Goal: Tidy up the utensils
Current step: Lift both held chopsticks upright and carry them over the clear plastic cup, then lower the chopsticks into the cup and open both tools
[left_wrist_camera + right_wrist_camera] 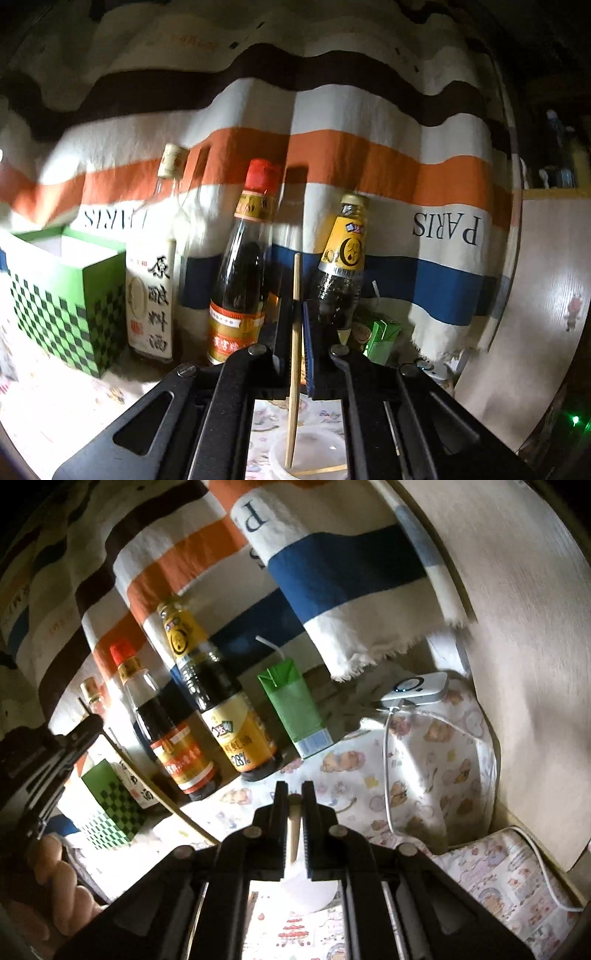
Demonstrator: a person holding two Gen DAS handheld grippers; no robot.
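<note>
While the left gripper (pixel 295 314) points level at a row of bottles, its jaws are pinched on a single bamboo chopstick (pixel 294 354), which stands nearly upright between them. The stick's top pokes up above the fingertips, and its lower end reaches down into a white plastic cup (pixel 317 454) just under the gripper, where a second thin stick (pixel 325 469) lies flat on the bottom.

Ahead in the left wrist view stand a clear liquor bottle with a white label (pixel 151 288), a dark sauce bottle with a red cap (pixel 240 280) and a dark bottle with a yellow label (pixel 341 273). A green checkered box (pixel 74 306), open at the top, sits to their left. A small green drink carton (pixel 382 338) stands low beside the yellow-label bottle. Behind everything hangs a striped cloth (pixel 369 122) printed with "PARIS".

The right gripper (pixel 294 794) tilts down a little toward a patterned tablecloth (pixel 424 775). Its jaws are pressed nearly together on a pale wooden utensil (pixel 294 823), seen only as a narrow strip in the gap; I cannot tell what kind. Below it sits a white cup (pixel 314 890).

At the left edge of the right wrist view, the other gripper appears with its chopstick (pixel 155 794) slanting across the box and a person's hand (pixel 62 886) below it. A small white device (pixel 413 688) with a white cable (pixel 386 775) lies near the back wall.
</note>
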